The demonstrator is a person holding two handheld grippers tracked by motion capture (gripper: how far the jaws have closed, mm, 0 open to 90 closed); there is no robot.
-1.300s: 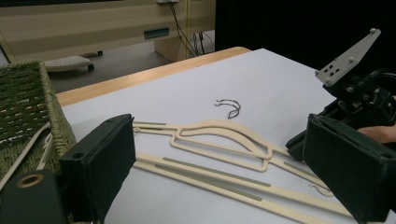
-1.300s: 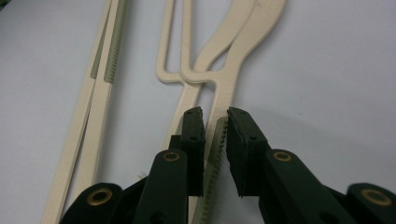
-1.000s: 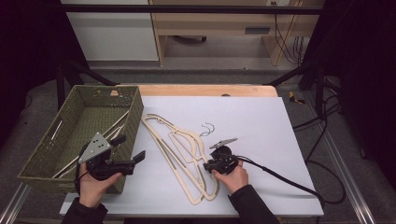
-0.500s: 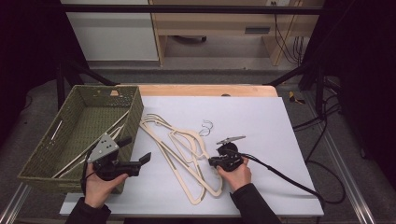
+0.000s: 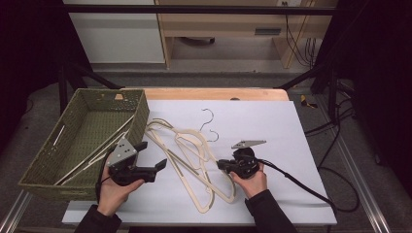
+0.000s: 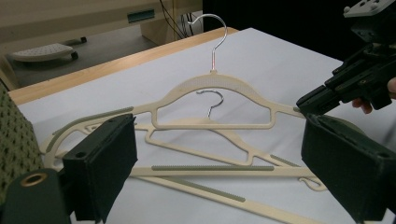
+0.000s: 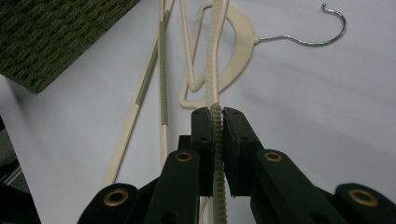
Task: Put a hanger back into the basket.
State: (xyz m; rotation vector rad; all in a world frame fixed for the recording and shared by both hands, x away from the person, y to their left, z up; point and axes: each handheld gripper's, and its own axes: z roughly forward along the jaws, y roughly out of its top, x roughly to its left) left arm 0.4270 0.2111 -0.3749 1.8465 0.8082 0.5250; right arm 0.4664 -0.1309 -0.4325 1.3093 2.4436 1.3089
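Cream plastic hangers with green ribbed strips lie crossed on the white table (image 5: pixel 272 126). My right gripper (image 5: pixel 221 165) (image 7: pixel 215 114) is shut on the ribbed arm of one hanger (image 5: pixel 194 133) (image 7: pixel 212 56); its jaws have just been closing with that arm between them. This hanger's wire hook (image 7: pixel 327 28) (image 6: pixel 212 28) points away. A second hanger (image 5: pixel 209 199) (image 6: pixel 219 168) lies flat beneath it. My left gripper (image 5: pixel 151 155) (image 6: pixel 217 135) is open, low over the table just left of the hangers, with nothing between its pads. In the left gripper view the right gripper (image 6: pixel 327 95) holds the hanger's far shoulder.
A green woven basket (image 5: pixel 53 160) (image 7: pixel 56 37) stands at the table's left with several more hangers (image 5: pixel 97 150) inside. The right gripper's cable (image 5: pixel 301 187) trails off the table's right edge. A wooden strip (image 5: pixel 214 93) borders the far edge.
My left gripper has moved right, away from the basket toward the hangers. My right gripper has shifted slightly right, and the hanger arm it grips has shifted with it.
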